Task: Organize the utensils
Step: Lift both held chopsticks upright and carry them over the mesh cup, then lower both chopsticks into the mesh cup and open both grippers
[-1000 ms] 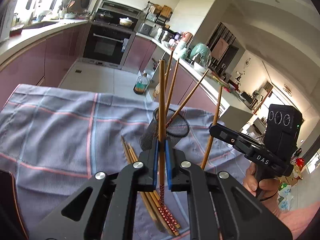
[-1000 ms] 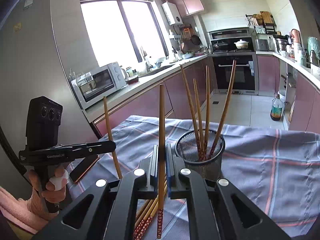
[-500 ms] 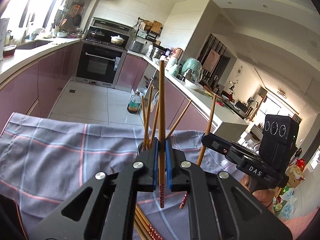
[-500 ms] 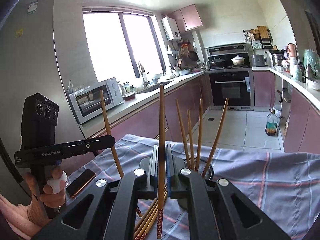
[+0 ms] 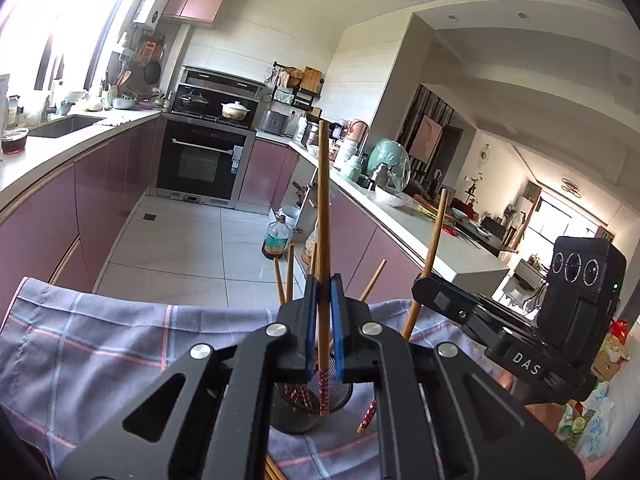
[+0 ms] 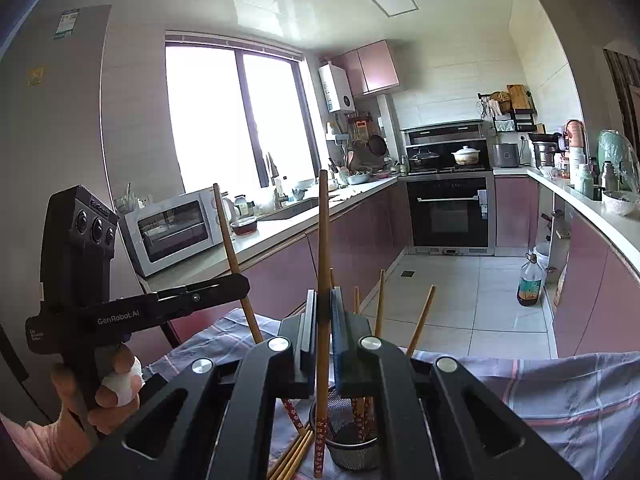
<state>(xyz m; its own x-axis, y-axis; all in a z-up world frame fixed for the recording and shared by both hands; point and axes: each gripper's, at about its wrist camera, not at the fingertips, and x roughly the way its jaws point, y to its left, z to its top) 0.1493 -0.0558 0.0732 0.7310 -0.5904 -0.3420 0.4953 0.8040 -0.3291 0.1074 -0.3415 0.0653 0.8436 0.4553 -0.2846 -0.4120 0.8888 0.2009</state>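
Left wrist view: your left gripper (image 5: 321, 320) clamps chopstick (image 5: 323, 216), now lifted over holder (image 5: 310, 408). Right gripper (image 6: 322, 332) pinches second chopstick (image 6: 321, 264), also raised since a second ago. Spares (image 6: 294, 454) lie on cloth (image 6: 560, 392). Both look ready to drop in.

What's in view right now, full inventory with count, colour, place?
held chopsticks: two, brown with red patterned ends, one upright in each gripper
mesh holder: one, black, on the cloth, several chopsticks inside
loose chopsticks: a few, brown, lying on the cloth beside the holder
cloth: one, grey-blue plaid, covering the table
left gripper: black, blue pads, shut
right gripper: black, shut
hand: one visible, gripping the left handle
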